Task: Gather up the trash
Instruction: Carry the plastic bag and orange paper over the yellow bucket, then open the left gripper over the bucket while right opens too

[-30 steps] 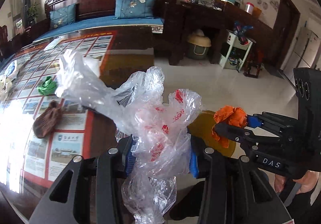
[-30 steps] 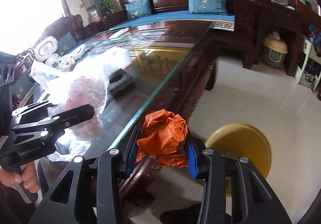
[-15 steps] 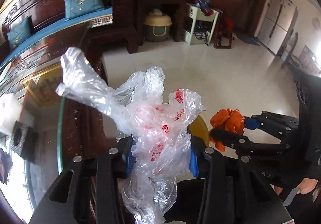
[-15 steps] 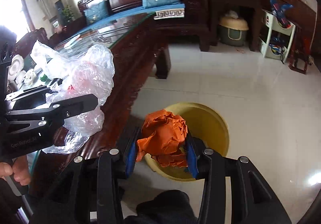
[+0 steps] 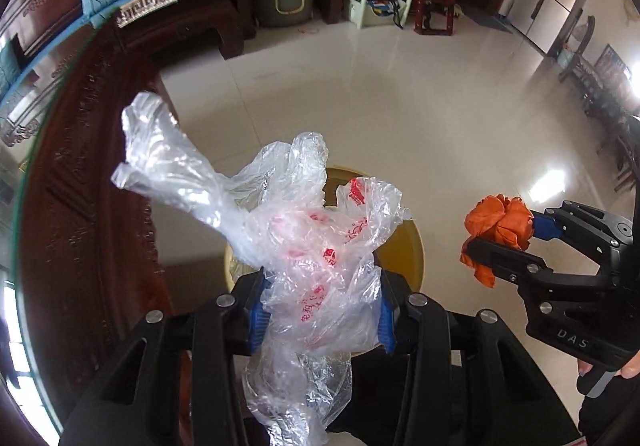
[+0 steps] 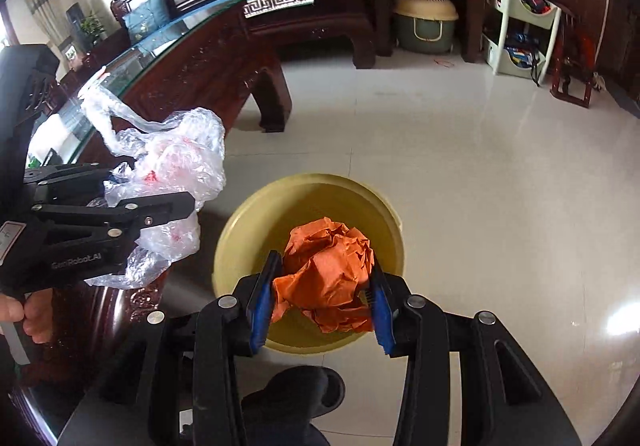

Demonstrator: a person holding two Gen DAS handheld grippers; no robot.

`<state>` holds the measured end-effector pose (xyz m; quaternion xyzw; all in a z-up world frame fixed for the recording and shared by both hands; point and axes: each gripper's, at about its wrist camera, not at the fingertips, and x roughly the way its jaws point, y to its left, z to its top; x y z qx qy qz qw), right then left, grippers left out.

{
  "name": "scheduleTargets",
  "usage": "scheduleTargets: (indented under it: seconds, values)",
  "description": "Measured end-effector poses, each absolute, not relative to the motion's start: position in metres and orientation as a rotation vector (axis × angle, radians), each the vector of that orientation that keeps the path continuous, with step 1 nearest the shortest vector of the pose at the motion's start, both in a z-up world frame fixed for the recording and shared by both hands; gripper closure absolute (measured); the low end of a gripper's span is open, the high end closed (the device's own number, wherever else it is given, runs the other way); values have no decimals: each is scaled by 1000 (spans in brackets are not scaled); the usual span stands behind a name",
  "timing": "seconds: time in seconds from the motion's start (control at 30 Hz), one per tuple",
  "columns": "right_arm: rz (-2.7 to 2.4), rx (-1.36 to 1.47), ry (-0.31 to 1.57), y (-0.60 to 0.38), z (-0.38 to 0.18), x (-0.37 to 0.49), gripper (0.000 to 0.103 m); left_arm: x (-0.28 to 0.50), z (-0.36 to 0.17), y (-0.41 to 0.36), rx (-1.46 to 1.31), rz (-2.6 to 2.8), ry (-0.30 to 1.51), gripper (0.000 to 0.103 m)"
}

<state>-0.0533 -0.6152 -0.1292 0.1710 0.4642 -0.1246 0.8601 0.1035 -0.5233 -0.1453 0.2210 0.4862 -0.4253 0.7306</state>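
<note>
Holding both things above the round yellow plastic bin (image 6: 240, 230) so they can drop in, the left gripper (image 5: 320, 310) squeezes a crinkly clear plastic bag (image 5: 304, 246) and the right gripper (image 6: 322, 298) squeezes a crumpled orange paper ball (image 6: 328, 270).

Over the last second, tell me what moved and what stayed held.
Both grippers swung away from the glass-topped table and out over the yellow bin on the floor. Unchanged: the left gripper still clamps the plastic bag, and the right gripper still clamps the orange paper ball.
</note>
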Motion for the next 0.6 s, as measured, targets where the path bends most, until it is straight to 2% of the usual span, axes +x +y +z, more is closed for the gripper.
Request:
scheduleTargets:
  seconds: [0.1,0.17,0.23,0.27,0.6]
  values:
    - [-270,374,991,-626,-139,-51,62,108,-158,-539,498,-944,1091,55]
    - [-272,379,1001,-630,-144,-50,62,108,-163,-545,520,-937,1089,45]
    - [-274,382,1009,-633,-149,-48,62,110,-165,-549,535,-922,1070,12]
    - [-273,386,1011,-635,-151,-46,62,110,-163,-549,541,-901,1051,6]
    - [-246,386,1025,-633,-158,-33,62,109,-150,-545,525,-924,1009,4]
